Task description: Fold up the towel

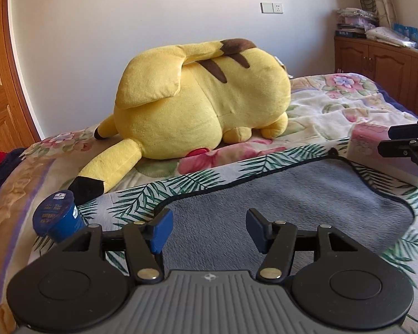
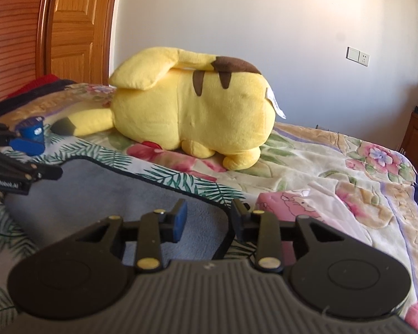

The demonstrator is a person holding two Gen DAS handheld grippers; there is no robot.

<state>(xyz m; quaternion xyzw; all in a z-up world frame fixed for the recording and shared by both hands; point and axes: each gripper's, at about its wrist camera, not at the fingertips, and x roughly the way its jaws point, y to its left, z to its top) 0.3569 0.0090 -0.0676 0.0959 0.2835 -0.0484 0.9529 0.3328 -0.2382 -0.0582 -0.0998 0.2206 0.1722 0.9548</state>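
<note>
A grey towel (image 1: 278, 194) with a dark edge lies flat on a palm-leaf cloth (image 1: 142, 194) on the bed. My left gripper (image 1: 207, 228) is open and empty, hovering over the towel's near left part. My right gripper (image 2: 207, 218) is open and empty over the towel's (image 2: 92, 192) right edge. The right gripper also shows at the right rim of the left wrist view (image 1: 404, 140). The left gripper shows at the left rim of the right wrist view (image 2: 28, 156).
A big yellow plush toy (image 1: 203, 103) lies behind the towel on the flowered blanket (image 1: 334, 103). A blue cup (image 1: 57, 217) stands at the towel's left. A pink item (image 2: 287, 203) lies to the right. Wooden doors (image 2: 69, 27) and a cabinet (image 1: 381, 64) stand behind.
</note>
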